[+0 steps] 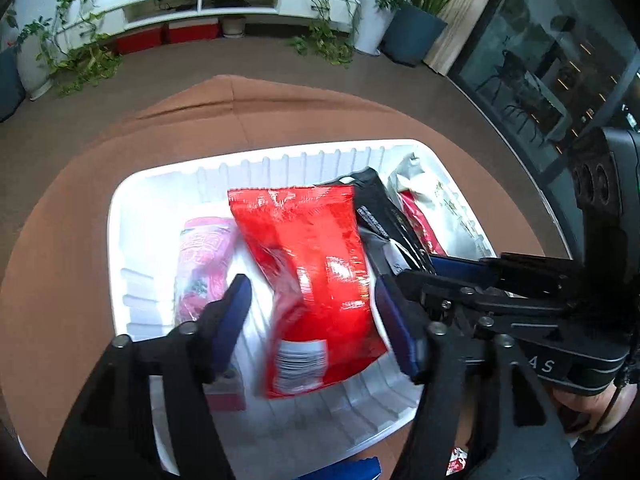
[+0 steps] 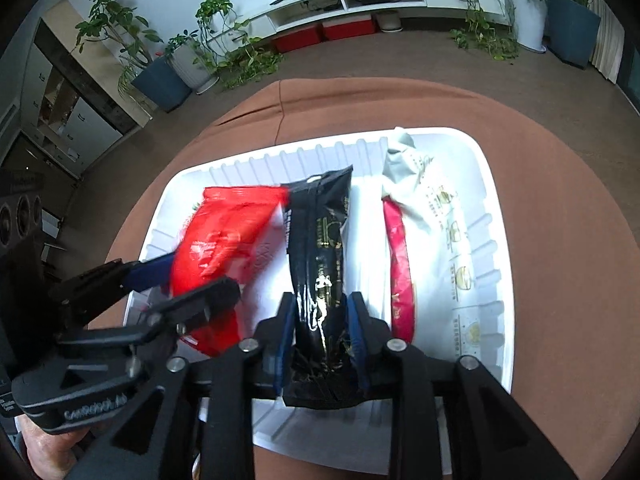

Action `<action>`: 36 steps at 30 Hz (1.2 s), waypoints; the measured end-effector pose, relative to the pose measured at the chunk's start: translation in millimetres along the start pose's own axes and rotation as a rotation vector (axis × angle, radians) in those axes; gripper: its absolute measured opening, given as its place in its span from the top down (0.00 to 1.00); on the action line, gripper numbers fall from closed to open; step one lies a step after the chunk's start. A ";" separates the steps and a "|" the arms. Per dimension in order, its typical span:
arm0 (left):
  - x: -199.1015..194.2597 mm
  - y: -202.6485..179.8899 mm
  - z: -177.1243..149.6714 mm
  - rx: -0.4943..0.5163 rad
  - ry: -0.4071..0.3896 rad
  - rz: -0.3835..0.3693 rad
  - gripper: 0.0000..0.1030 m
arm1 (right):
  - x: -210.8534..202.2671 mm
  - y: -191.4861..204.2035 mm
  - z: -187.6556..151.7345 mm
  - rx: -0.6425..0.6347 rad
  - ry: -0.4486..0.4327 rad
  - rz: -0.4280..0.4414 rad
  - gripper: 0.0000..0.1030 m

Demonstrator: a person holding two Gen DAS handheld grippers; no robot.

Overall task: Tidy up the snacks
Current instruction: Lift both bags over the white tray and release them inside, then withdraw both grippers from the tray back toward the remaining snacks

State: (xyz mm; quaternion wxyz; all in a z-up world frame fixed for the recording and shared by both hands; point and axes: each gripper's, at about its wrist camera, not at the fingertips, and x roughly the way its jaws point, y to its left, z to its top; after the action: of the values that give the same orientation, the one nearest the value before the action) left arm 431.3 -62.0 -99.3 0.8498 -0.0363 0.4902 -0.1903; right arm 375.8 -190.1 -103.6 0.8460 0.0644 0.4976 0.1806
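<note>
On the brown cloth (image 1: 80,208) sits a white bin (image 1: 120,216), and both grippers reach into it from the near side. The right gripper (image 2: 320,320) has its jaws clamped on the lower part of a black pack (image 2: 320,248), which stands on edge near the middle of the bin; its blue pads press each side of the glossy wrapper. To its right, a slim red pack (image 2: 398,264) stands beside a white pack (image 2: 436,216) that leans on the bin's right wall. The left gripper (image 1: 312,312) has its jaws wide apart, with a red bag (image 1: 312,272) lying tilted between them; the bag is blurred, and I cannot tell whether either pad touches it. The bag's barcode end points toward the near wall, its sealed top toward the far wall. Left of the bag a pink pack (image 1: 204,260) lies on the bin floor. In the left view the right gripper shows just right of the red bag, close beside the left one. A blue object (image 1: 352,470) peeks out at the bottom edge, outside the bin.
</note>
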 end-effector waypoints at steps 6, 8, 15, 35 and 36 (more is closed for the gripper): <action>-35.8 -5.9 -3.9 -0.004 -0.057 -0.009 0.27 | -22.4 -3.1 3.1 0.016 -0.049 0.011 0.44; -55.0 -6.8 -6.6 -0.004 -0.085 -0.008 0.27 | -36.1 -4.2 2.0 0.021 -0.068 0.027 0.40; -137.9 -10.0 -40.3 -0.021 -0.224 -0.037 0.01 | -122.8 -11.5 -23.0 0.080 -0.249 0.199 0.09; -215.6 -33.9 -284.7 -0.216 -0.203 -0.056 0.00 | -183.8 -4.5 -251.7 0.137 -0.281 0.210 0.06; -213.1 -36.4 -290.4 -0.210 -0.190 -0.049 0.00 | -182.7 -0.2 -257.9 0.124 -0.279 0.205 0.06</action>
State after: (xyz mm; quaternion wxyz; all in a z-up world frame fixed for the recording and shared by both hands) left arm 79.6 17.2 -65.8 0.8791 -0.1550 0.4235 -0.1545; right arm 72.4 -276.1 -82.2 0.8784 0.1914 0.3763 0.2239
